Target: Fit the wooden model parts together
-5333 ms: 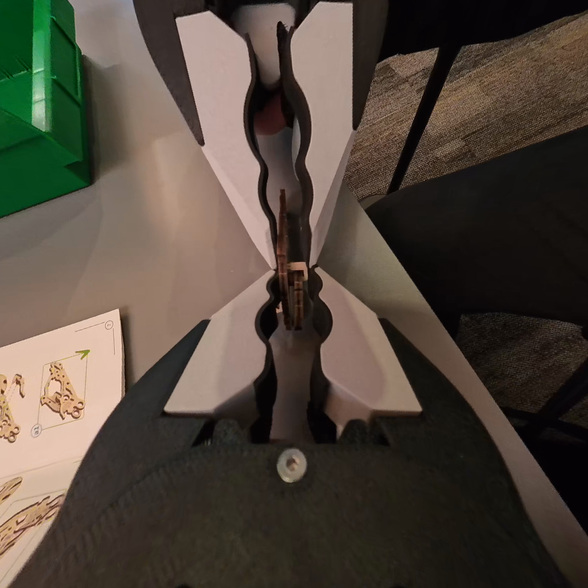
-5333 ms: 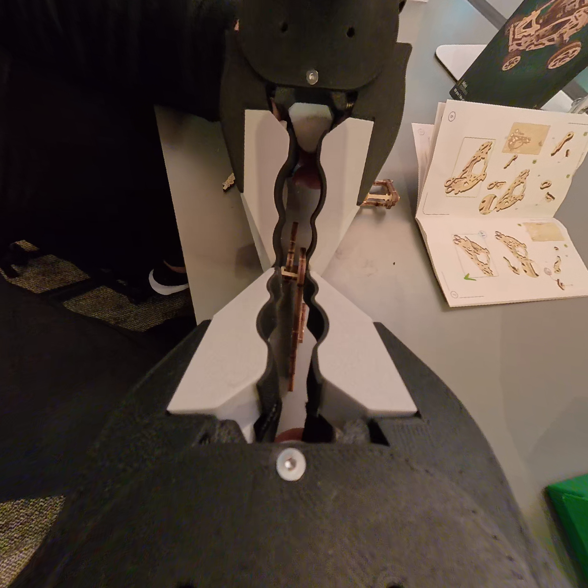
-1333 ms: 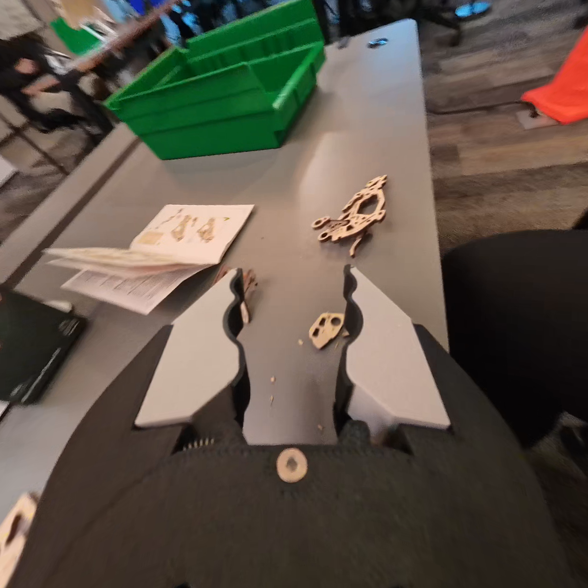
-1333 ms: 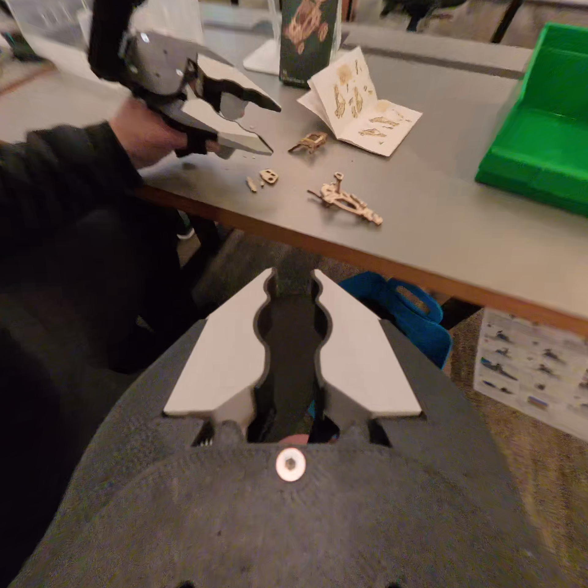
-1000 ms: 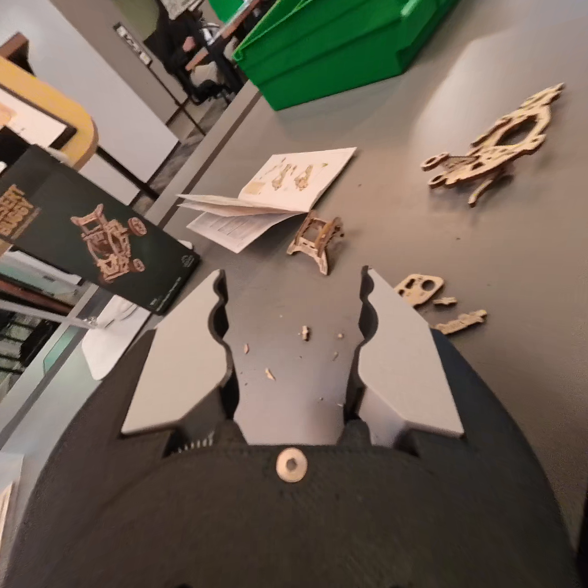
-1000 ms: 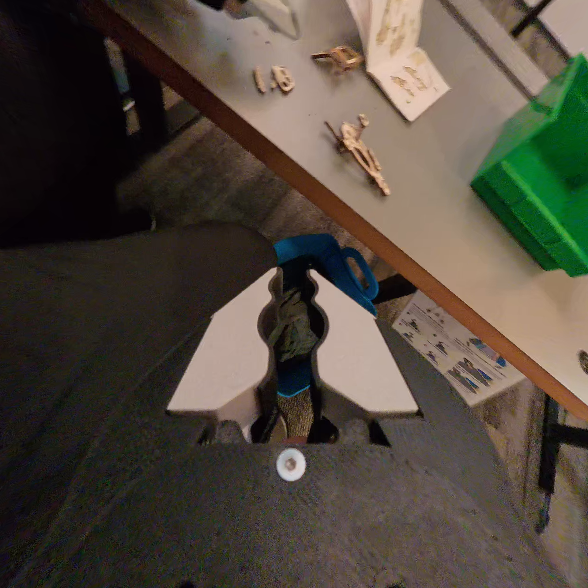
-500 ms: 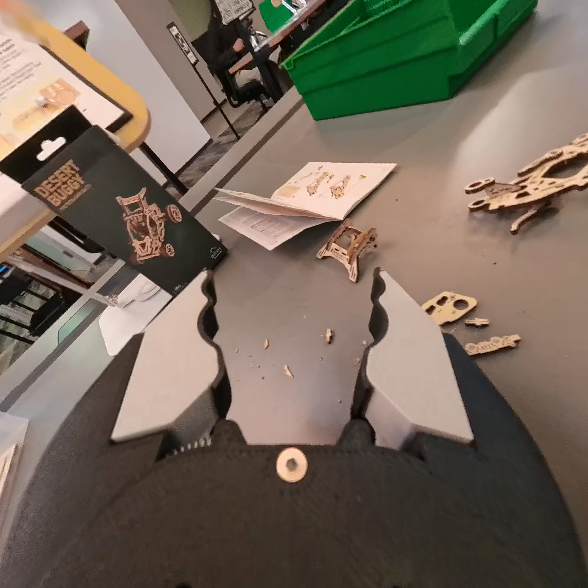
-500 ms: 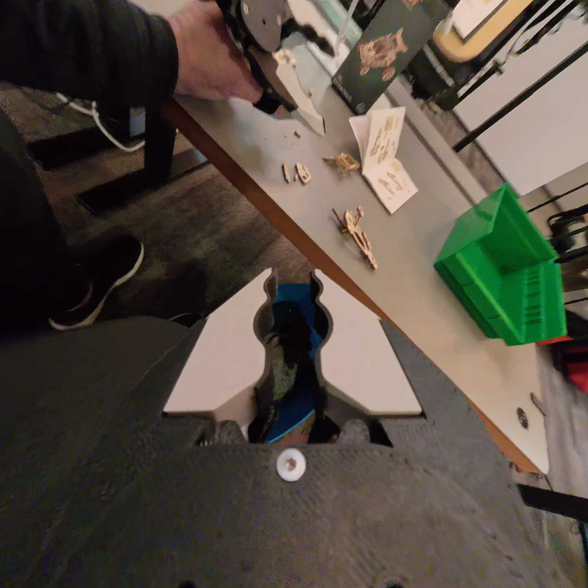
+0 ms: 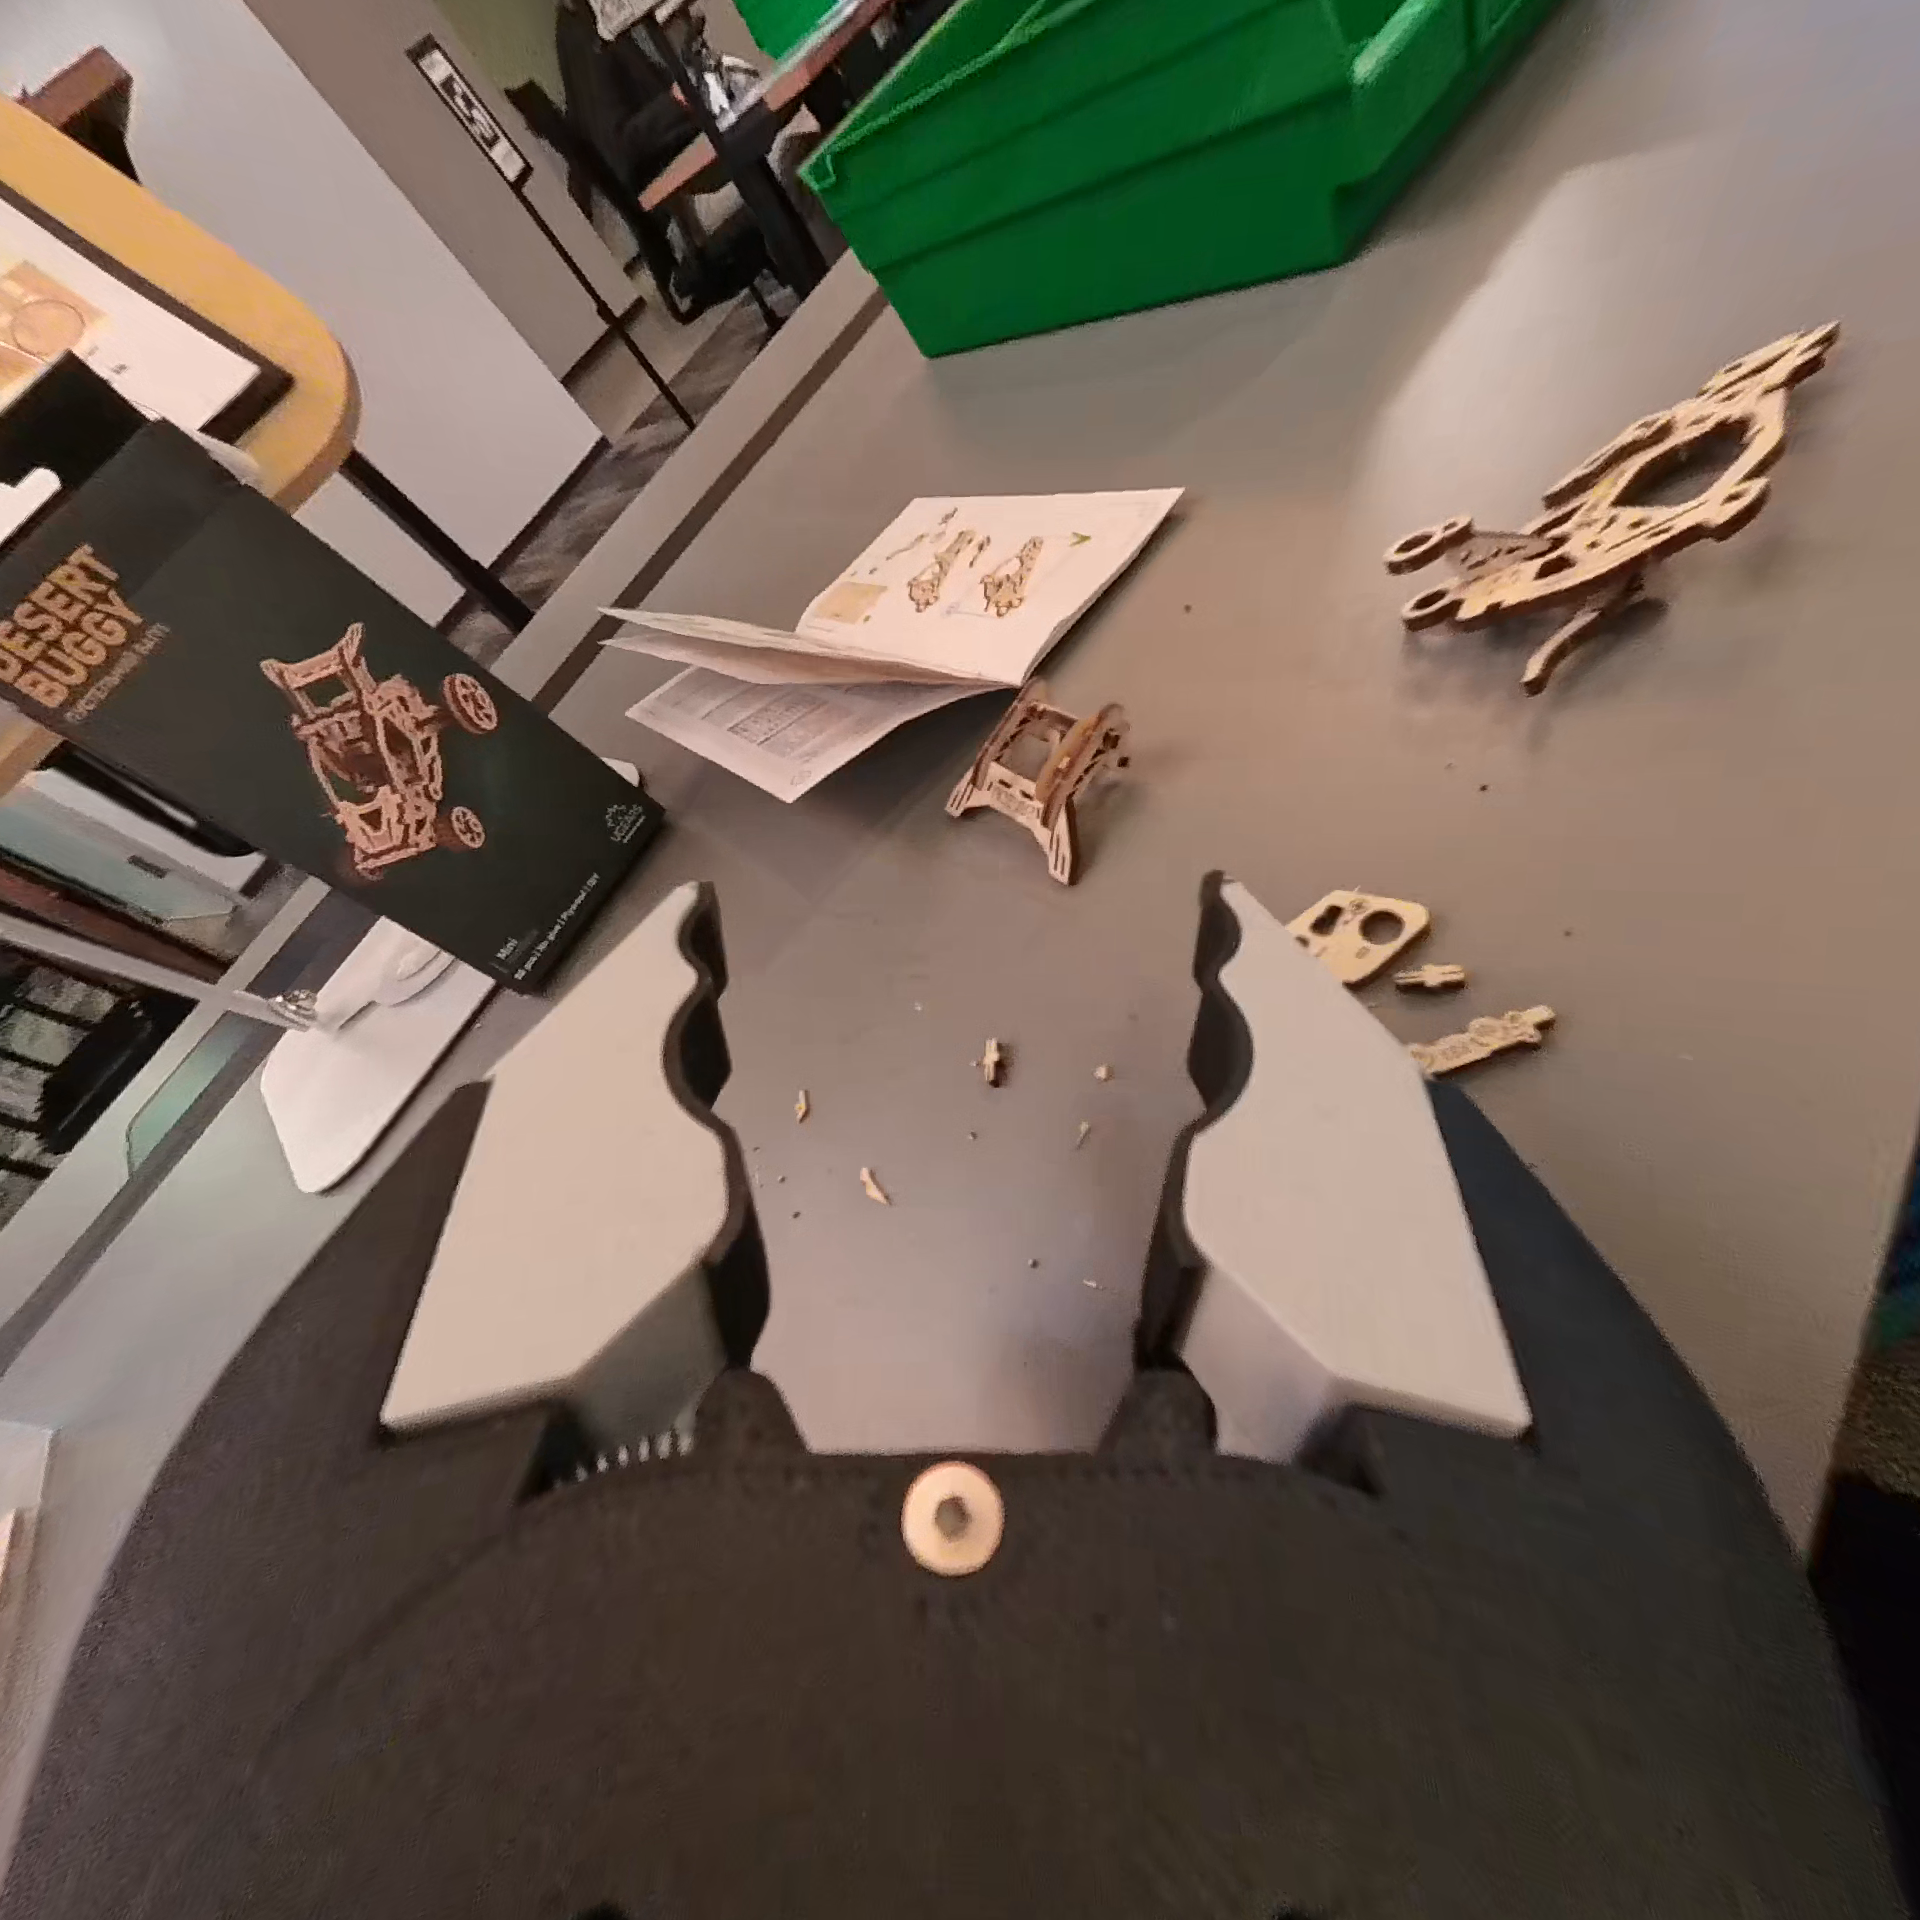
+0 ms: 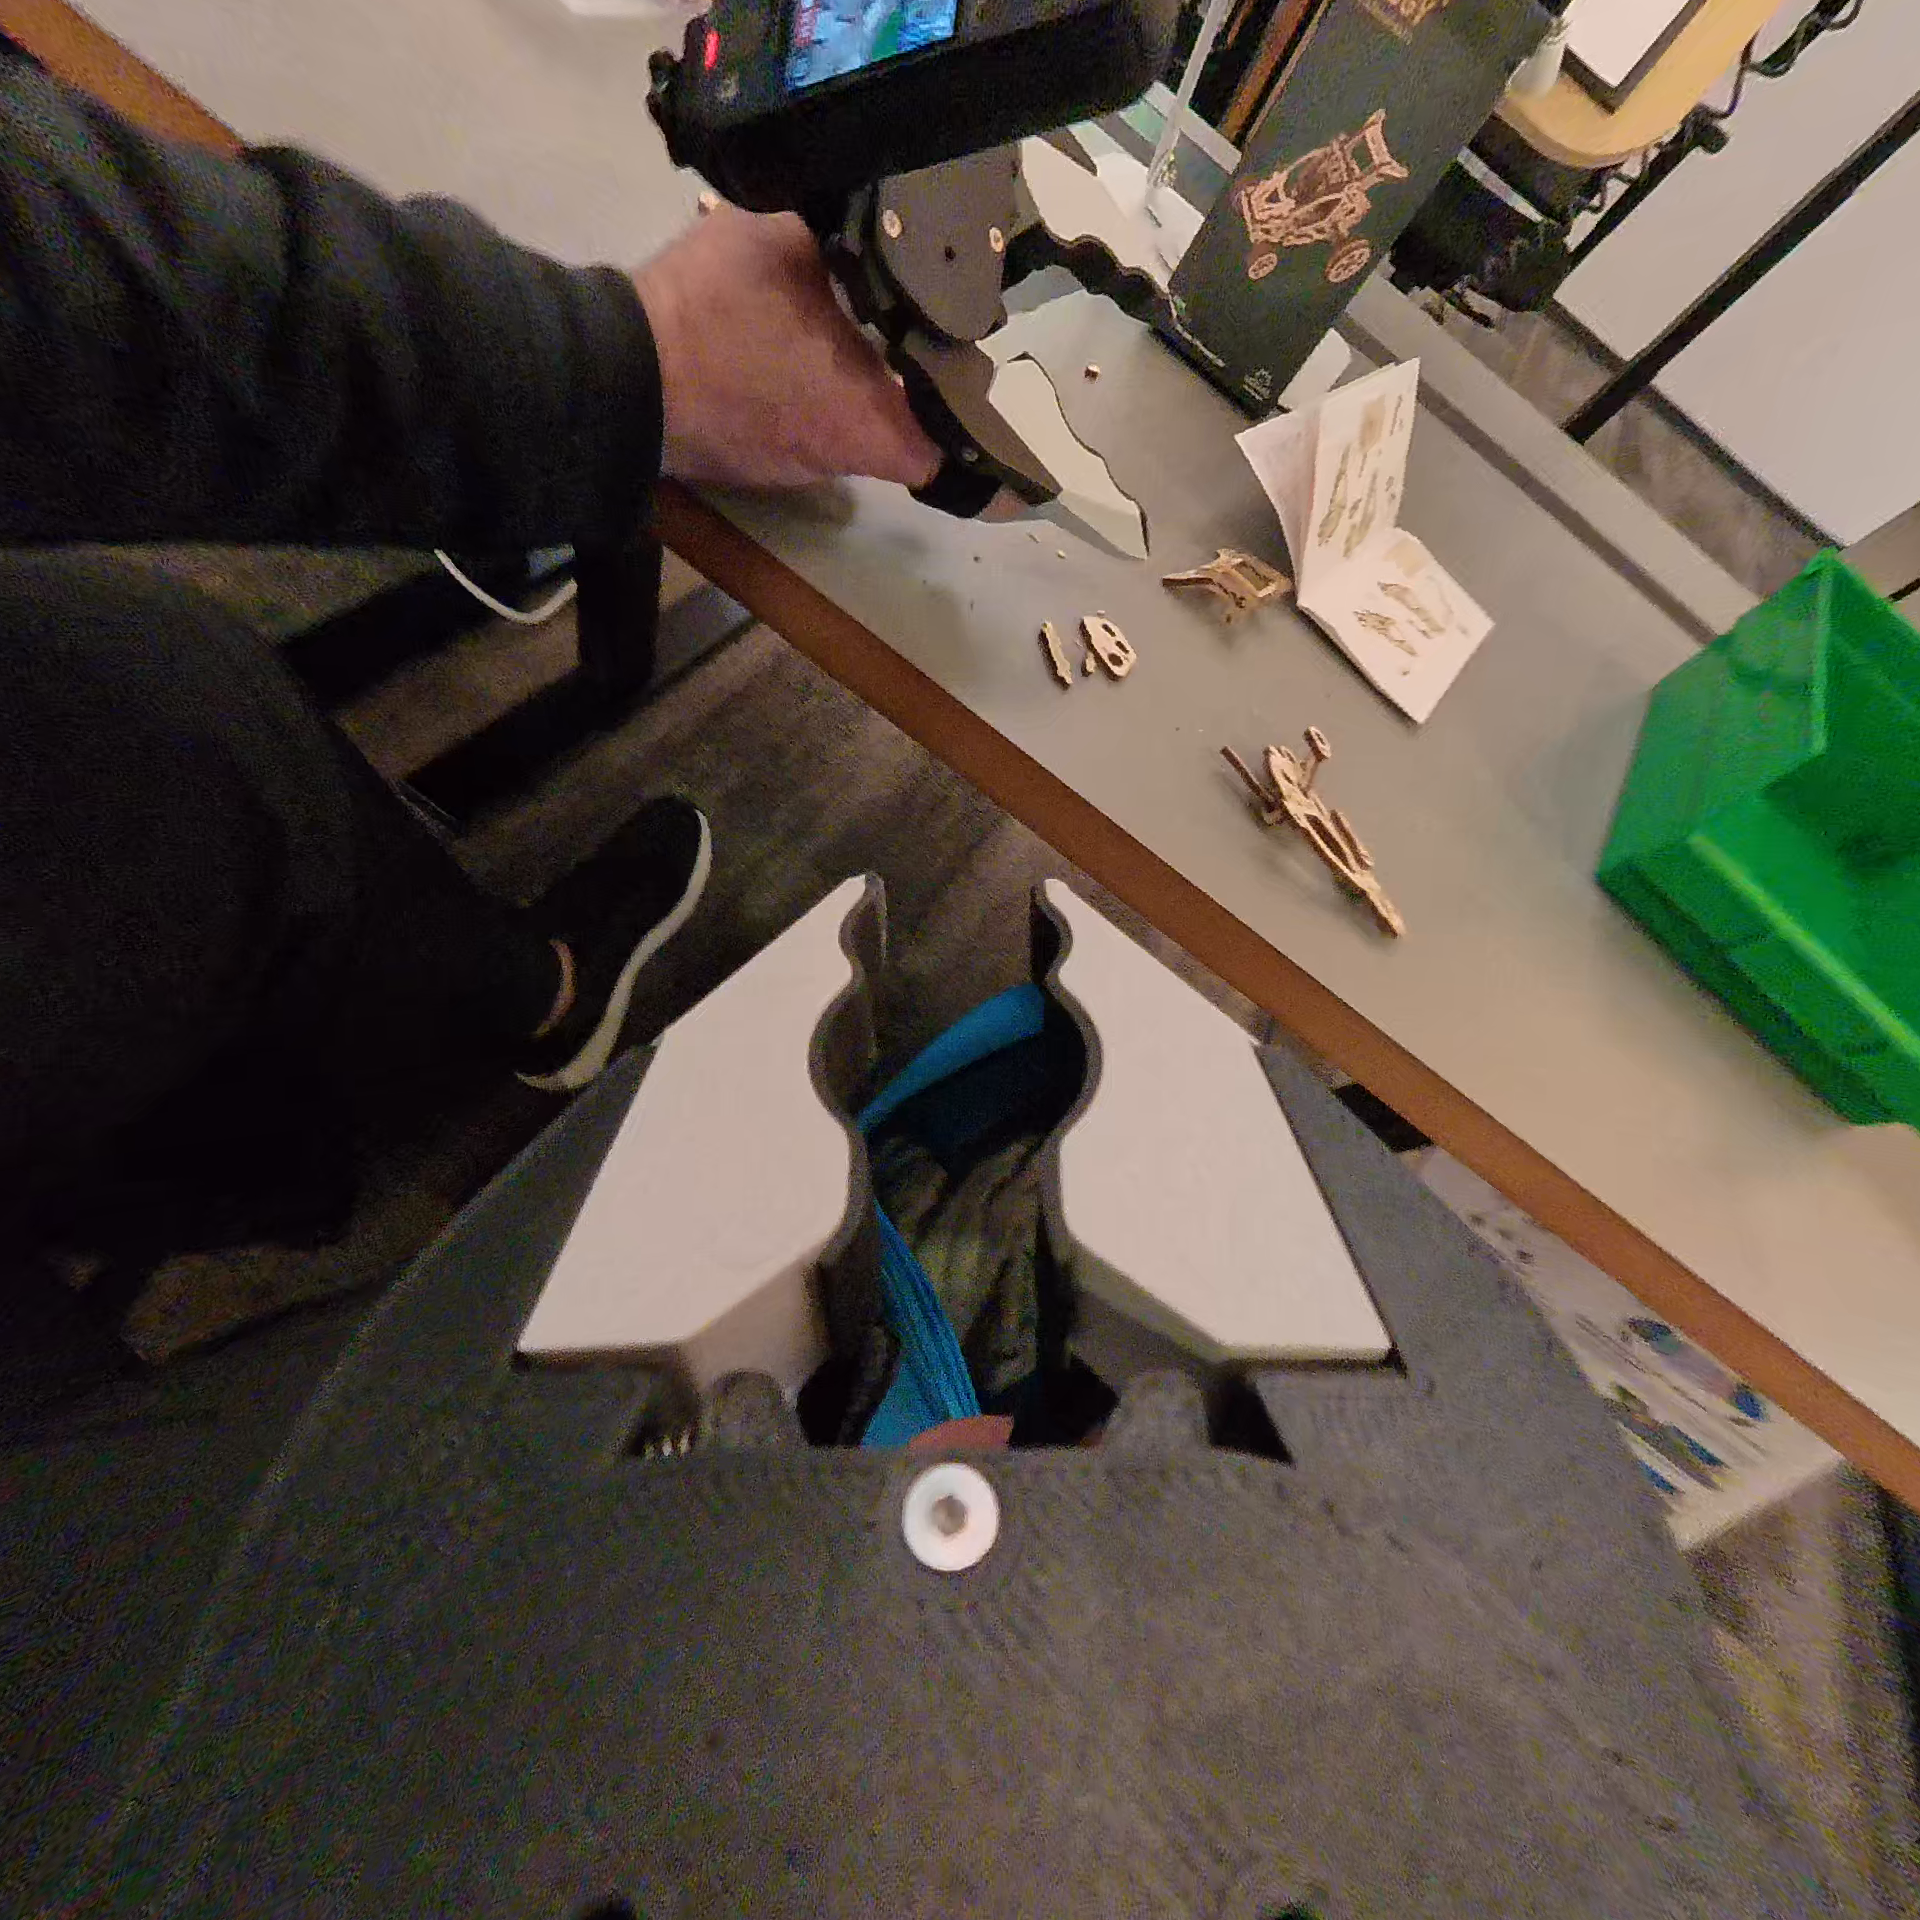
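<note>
In the left wrist view, the left gripper (image 9: 956, 935) has its fingers spread wide with nothing between them, only bare grey table (image 9: 1558, 1195) and a scatter of wood crumbs (image 9: 992, 1062). Five seconds ago these fingers were clamped on a thin wooden part, tip to tip with the other gripper; half a second ago they stood much as they do now. The small wooden frame (image 9: 1039, 774) stands just above centre, the flat pieces (image 9: 1361, 933) lie at the right fingertip, and the larger wooden assembly (image 9: 1621, 525) rests at the upper right. An open instruction booklet (image 9: 935, 603) lies above centre, a dark product box (image 9: 301, 686) leans at the left, and green bins (image 9: 1143, 156) fill the top. Beyond the table edge, a wall and other desks show dimly.

In the right wrist view, the right gripper (image 10: 956, 904) hangs off the table over carpet, its fingers slightly parted and holding nothing; a blue object (image 10: 956, 1039), possibly a bag, lies below. It gripped a wooden part five seconds ago. At the upper left a hand (image 10: 769, 364) holds the left gripper over the table's brown-edged corner. The wooden assembly (image 10: 1314, 821) lies right of centre, the green bin (image 10: 1787, 831) at the right edge.
</note>
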